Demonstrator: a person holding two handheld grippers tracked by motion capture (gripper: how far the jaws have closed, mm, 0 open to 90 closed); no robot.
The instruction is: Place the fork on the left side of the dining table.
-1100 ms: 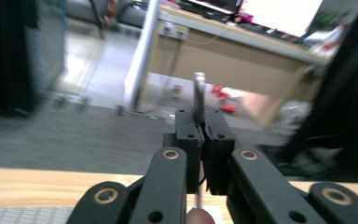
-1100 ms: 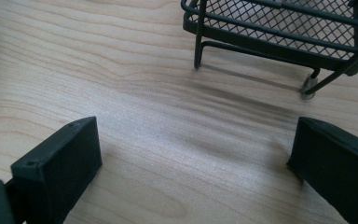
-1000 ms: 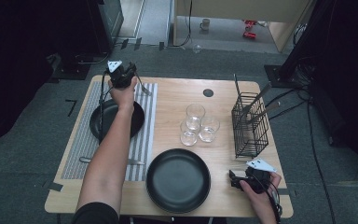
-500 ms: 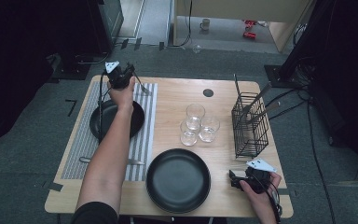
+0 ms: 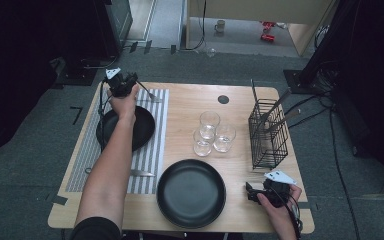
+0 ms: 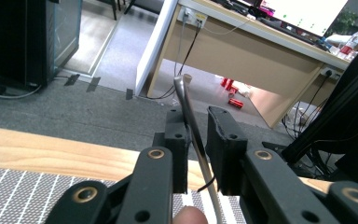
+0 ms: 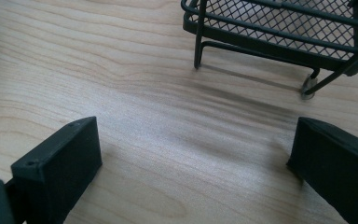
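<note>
My left gripper (image 5: 124,83) hovers over the far left corner of the table, above the back end of the striped mat (image 5: 152,155). A metal fork (image 5: 149,94) slants from it down to the mat. In the left gripper view the fork's handle (image 6: 190,119) stands between the jaws of my left gripper (image 6: 198,126). It leans on the left pad, with a gap to the right pad. These jaws have just been opening. My right gripper (image 5: 250,193) rests open at the front right corner, and its wide jaws (image 7: 196,154) frame bare wood.
A small black plate (image 5: 145,127) and a knife (image 5: 141,173) lie on the mat. A larger black plate (image 5: 191,194) sits at the front centre. Three glasses (image 5: 210,132) stand mid-table. A black wire basket (image 5: 270,135) with utensils stands at the right, just ahead of my right gripper.
My left hand has shifted left and slightly down with the fork. Its jaws have loosened around the handle. The right hand has stayed put.
</note>
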